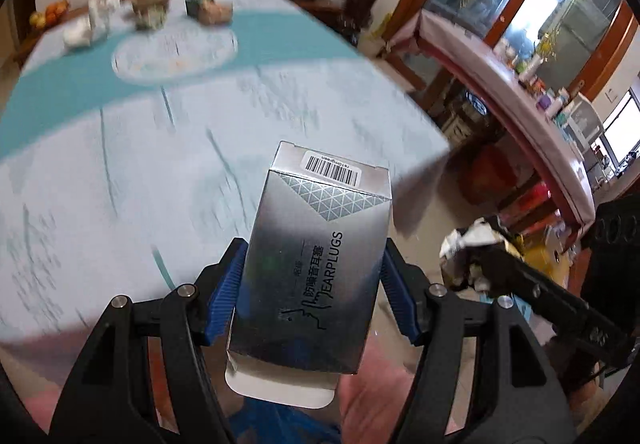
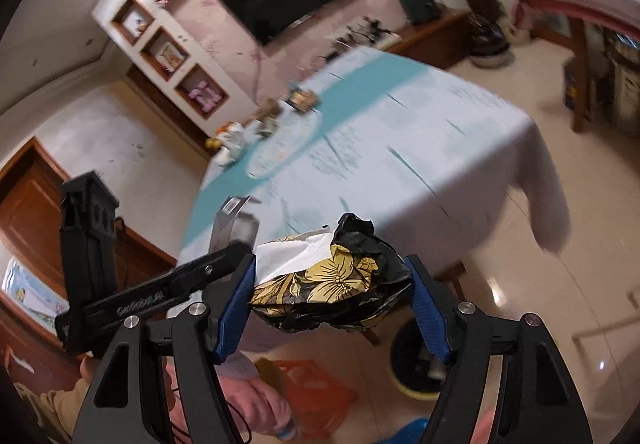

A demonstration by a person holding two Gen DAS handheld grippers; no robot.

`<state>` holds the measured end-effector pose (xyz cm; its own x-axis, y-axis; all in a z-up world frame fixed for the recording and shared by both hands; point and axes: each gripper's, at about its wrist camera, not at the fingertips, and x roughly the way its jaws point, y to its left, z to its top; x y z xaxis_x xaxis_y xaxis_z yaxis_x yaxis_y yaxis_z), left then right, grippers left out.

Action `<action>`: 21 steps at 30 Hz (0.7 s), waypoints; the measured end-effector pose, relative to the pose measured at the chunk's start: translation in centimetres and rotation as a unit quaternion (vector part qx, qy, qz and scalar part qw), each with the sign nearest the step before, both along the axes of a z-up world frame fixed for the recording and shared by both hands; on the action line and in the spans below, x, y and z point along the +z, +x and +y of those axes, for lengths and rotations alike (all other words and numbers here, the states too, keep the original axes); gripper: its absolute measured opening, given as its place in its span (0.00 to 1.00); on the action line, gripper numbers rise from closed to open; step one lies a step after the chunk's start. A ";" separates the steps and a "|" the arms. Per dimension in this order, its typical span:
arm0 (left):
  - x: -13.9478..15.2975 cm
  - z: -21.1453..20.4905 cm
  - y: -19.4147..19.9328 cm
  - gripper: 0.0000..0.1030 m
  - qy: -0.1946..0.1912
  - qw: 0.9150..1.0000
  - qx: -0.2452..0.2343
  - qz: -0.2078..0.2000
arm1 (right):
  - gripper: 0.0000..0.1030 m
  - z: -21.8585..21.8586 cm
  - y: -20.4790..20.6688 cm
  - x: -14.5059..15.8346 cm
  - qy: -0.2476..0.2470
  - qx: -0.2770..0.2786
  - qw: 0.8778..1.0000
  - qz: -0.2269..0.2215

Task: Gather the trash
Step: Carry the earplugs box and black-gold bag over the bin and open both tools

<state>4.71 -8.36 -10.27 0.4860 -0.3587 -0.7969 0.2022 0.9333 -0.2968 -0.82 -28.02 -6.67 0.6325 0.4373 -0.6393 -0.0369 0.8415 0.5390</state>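
The left gripper (image 1: 316, 284) is clamped on a silver earplugs box (image 1: 316, 268), its blue pads (image 1: 224, 296) pressing the box's two long sides. The box stands lengthwise between the fingers, with the barcode end pointing away from the gripper and an opened flap (image 1: 280, 390) hanging at the near end, close to the gripper's body. Beyond the box's far end lies the table (image 1: 160, 147), covered in a pale cloth with a teal band, and the box is held off it, near its edge. Far ahead of this gripper, at the table's other end, a blurred cluster of small items (image 1: 152, 11) sits on the cloth. To the right of the left gripper, the right gripper (image 1: 476, 264) shows from the side with crumpled material at its tip. In the right wrist view, the right gripper (image 2: 332, 284) is closed on a crumpled black wrapper with yellow flowers (image 2: 336, 284), squeezed between both blue pads (image 2: 236, 304); a torn white piece (image 2: 296, 252) sticks out of the wrapper's upper left. To the left of this gripper, the left gripper (image 2: 236, 240) appears, with the silver box (image 2: 234, 222) at its tip. Ahead of the wrapper spreads the table (image 2: 420, 131). Below the right gripper, an orange object (image 2: 316, 388) rests on the glossy floor (image 2: 560, 304); what it is cannot be told.
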 end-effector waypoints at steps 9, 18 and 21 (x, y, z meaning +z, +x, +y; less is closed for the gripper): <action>-9.7 -5.3 -3.5 0.61 0.074 0.994 -0.059 0.060 | 0.70 -2.8 -3.4 -10.1 -0.017 -0.032 0.995 0.090; -17.3 -8.5 -3.1 0.61 0.150 0.984 -0.088 0.038 | 0.70 -4.0 -2.5 -21.0 -0.012 -0.062 0.984 0.167; -19.7 -8.5 -1.9 0.61 0.163 0.982 -0.092 0.040 | 0.70 -4.2 -2.1 -23.7 -0.007 -0.069 0.980 0.186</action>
<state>2.77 -16.81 -30.00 0.3691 -0.1538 -0.9166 0.3643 0.9312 -0.0096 -2.91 -32.21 -30.35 0.4077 0.3525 -0.8423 0.2747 0.8324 0.4813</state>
